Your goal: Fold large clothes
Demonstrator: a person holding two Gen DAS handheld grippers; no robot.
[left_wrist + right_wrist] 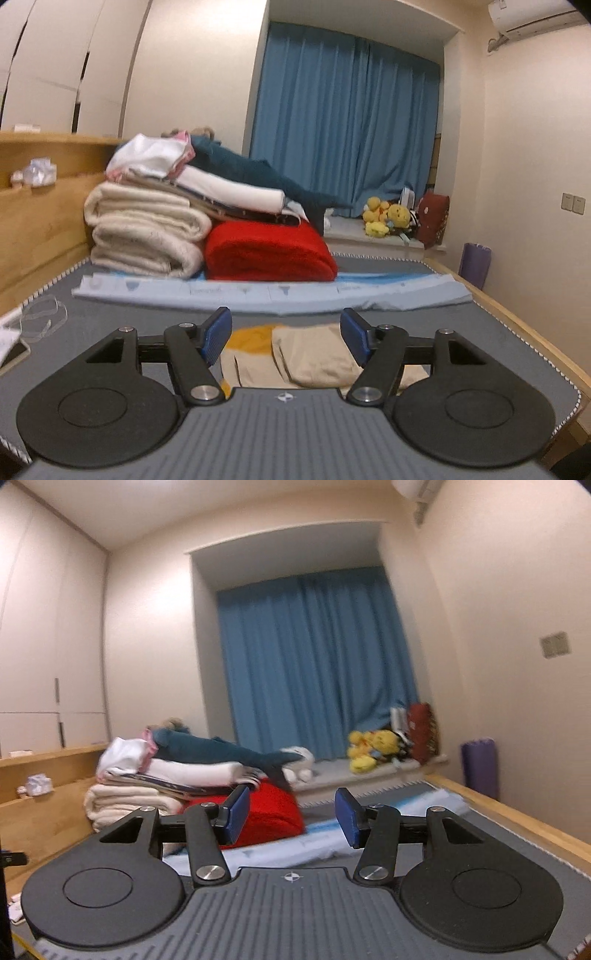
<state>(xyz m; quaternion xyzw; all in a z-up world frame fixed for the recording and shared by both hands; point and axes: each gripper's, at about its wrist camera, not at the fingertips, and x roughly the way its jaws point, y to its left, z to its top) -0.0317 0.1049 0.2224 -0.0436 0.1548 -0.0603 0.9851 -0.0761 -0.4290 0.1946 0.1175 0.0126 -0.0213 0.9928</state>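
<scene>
A beige garment (317, 354) with an orange patch (255, 338) lies folded on the grey bed surface (110, 317), seen in the left wrist view just beyond my left gripper (286, 338). That gripper is open above it, with nothing between its blue pads (216, 336). A long pale blue cloth (258, 295) lies flat across the bed behind the garment. My right gripper (291, 818) is open in the air and holds nothing, pointing level towards the curtain. The pale blue cloth (280, 849) shows below it.
A pile of folded bedding stands at the back left: cream blankets (144, 232), a red blanket (269, 251) and a teal plush (251, 173) on top. Wooden bed rails (37, 221) run along both sides. Clear glasses (44, 317) and a phone (14, 354) lie at the left.
</scene>
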